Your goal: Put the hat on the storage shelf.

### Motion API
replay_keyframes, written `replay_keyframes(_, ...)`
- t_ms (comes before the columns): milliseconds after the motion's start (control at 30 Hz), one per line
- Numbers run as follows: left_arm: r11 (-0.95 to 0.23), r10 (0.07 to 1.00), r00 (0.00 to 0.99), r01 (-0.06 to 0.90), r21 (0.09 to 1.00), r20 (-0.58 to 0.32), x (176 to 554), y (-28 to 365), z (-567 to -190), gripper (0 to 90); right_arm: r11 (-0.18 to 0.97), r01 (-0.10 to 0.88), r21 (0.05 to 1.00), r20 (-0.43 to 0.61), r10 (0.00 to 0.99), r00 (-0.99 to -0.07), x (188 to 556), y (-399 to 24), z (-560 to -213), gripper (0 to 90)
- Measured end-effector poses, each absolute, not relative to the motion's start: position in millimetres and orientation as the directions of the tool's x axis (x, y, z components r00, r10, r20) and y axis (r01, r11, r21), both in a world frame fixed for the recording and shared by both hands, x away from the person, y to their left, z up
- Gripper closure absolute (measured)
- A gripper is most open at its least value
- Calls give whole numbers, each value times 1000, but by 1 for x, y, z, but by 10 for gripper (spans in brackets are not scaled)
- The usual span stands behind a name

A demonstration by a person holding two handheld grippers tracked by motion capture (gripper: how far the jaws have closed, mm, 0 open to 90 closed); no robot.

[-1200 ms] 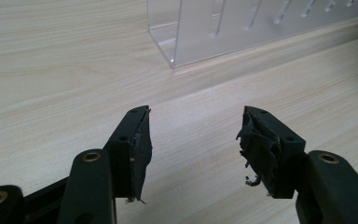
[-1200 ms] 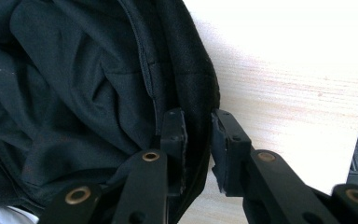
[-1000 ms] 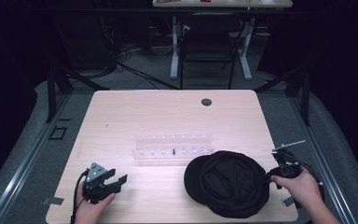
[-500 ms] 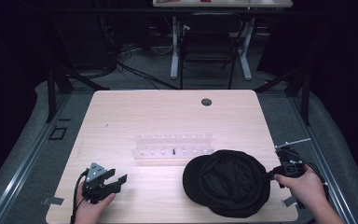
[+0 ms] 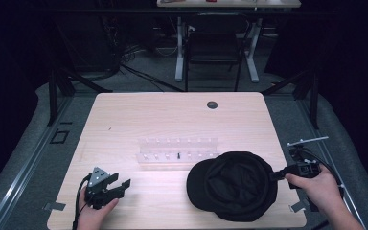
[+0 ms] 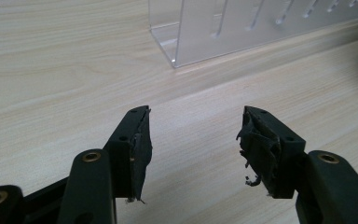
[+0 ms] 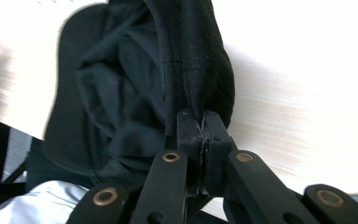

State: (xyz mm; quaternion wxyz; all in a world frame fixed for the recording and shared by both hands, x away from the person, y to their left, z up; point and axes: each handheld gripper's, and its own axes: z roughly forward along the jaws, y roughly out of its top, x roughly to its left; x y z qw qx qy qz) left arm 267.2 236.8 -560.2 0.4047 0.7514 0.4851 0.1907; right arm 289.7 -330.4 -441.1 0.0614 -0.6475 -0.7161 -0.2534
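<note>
1. my right gripper [image 5: 279,174] is clenched on the rim of the black cap [image 5: 232,184]; in the right gripper view [image 7: 201,122] the two jaws meet with a fold of the cap's fabric [image 7: 186,60] pinched between them, running up toward 12 o'clock.
2. my jaws have just been closing, and the cap's edge is what sits between them.
3. in the high view the cap lies upside down near the table's [image 5: 172,115] front right corner, and i grip it at its 3 o'clock edge.
4. my left gripper [image 5: 117,186] is released; its jaws [image 6: 193,144] stand apart above bare wood.
5. the clear acrylic rack [image 5: 178,149] sits at about 10 o'clock of the cap, and at 1 o'clock from my left jaws [image 6: 261,23].
</note>
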Motion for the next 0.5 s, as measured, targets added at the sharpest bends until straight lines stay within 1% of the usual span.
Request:
replay_keyframes(167,-200,884,455,575,794,-107,267,237,-561,433,20,954,300,451,878,-160,290,-328,-432,884)
replay_keyframes(200,-203,883,457,574,793,-105,267,237,-561,433,7,951,309,478,863,-161,290,-326,-427,884)
replay_keyframes(300,-197,884,455,575,794,-110,267,237,-561,433,1,946,326,515,839,-178,290,-325,-422,884)
replay_keyframes(500,-196,884,454,577,793,-112,267,238,-561,433,-12,948,319,578,795,-184,291,-320,-413,884)
